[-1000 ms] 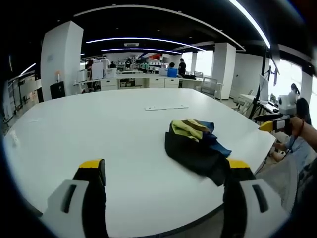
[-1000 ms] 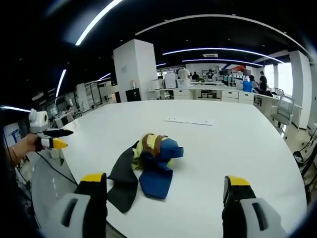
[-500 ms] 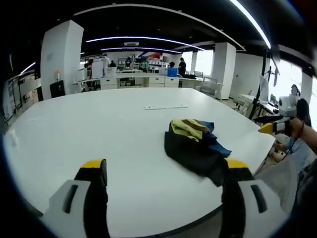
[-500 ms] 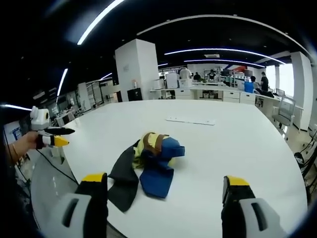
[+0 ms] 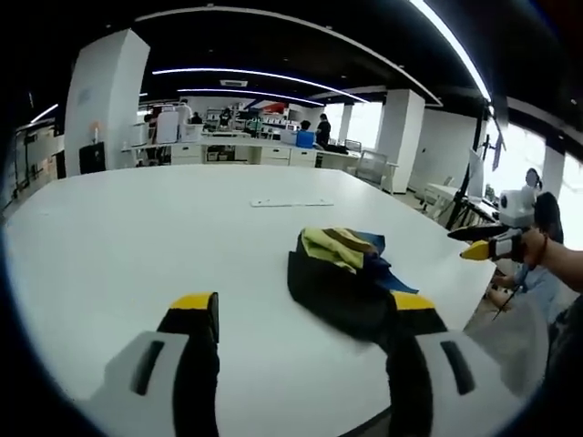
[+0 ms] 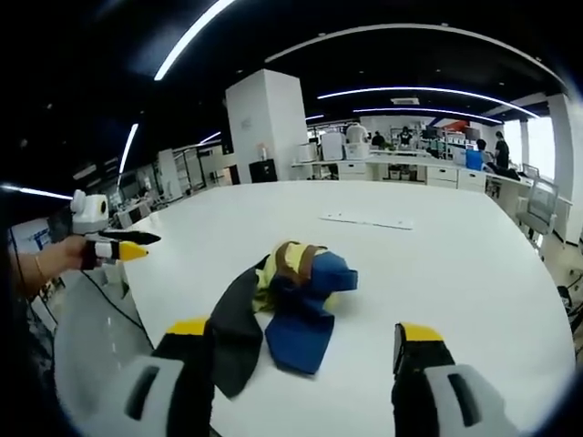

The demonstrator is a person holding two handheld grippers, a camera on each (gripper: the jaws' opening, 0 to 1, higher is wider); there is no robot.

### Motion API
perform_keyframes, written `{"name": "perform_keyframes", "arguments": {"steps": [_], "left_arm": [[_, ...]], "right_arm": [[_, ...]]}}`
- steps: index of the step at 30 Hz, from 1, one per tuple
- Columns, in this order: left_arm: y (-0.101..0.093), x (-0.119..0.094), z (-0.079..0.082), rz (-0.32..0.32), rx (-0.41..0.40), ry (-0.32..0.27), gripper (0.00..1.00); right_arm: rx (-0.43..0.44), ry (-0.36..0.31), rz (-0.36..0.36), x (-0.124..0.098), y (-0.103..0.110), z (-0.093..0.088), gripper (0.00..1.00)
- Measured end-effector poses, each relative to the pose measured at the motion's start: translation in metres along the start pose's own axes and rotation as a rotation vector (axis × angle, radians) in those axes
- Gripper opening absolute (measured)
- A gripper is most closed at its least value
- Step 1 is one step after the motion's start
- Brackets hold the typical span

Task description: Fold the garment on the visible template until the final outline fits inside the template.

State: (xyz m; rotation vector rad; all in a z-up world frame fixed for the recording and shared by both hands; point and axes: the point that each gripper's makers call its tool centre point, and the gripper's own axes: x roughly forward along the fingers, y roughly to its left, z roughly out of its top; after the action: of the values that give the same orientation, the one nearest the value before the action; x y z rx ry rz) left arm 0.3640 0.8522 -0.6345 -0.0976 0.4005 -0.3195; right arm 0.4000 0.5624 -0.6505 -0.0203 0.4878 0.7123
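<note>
A crumpled garment (image 5: 339,276) in black, blue, yellow and brown lies bunched near the edge of a big white table (image 5: 137,237). In the right gripper view the garment (image 6: 282,300) has a black part hanging toward the near edge and a blue flap in front. My left gripper (image 5: 299,314) stands open just short of the heap, its right jaw by the black cloth. My right gripper (image 6: 299,341) is open too, its left jaw next to the black part. The other gripper (image 5: 478,244) appears at the right, and the left one (image 6: 118,248) shows at the left. No template outline is discernible.
A thin pale strip (image 5: 284,202) lies flat on the table beyond the garment, seen also as a strip (image 6: 367,220) in the right gripper view. White pillars (image 6: 269,127), desks and several people stand far behind. The table edge (image 6: 137,300) runs close to the garment.
Both cameras have moved closer to the garment and lower; the jaws now stand beside the black cloth. The garment itself has not moved.
</note>
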Motion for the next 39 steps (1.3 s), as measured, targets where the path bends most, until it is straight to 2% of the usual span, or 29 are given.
{"name": "perform_keyframes", "arguments": {"steps": [8,13,22,30,39], "left_arm": [[0.000,0.030,0.005,-0.027,0.022,-0.005,0.63],[-0.002,0.048,0.007,-0.050,0.011,-0.019,0.57],[0.003,0.082,0.008,-0.069,-0.013,-0.003,0.46],[0.005,0.116,0.012,-0.091,-0.028,0.011,0.40],[0.006,0.150,0.010,-0.109,-0.058,0.039,0.32]], "right_arm": [[0.020,-0.003,0.038,0.018,0.003,-0.003,0.69],[0.030,-0.013,0.057,0.033,0.006,-0.004,0.57],[0.035,0.004,0.106,0.060,0.012,-0.005,0.46],[0.041,0.015,0.147,0.086,0.016,0.000,0.41],[0.019,0.057,0.171,0.109,0.015,-0.007,0.34]]}}
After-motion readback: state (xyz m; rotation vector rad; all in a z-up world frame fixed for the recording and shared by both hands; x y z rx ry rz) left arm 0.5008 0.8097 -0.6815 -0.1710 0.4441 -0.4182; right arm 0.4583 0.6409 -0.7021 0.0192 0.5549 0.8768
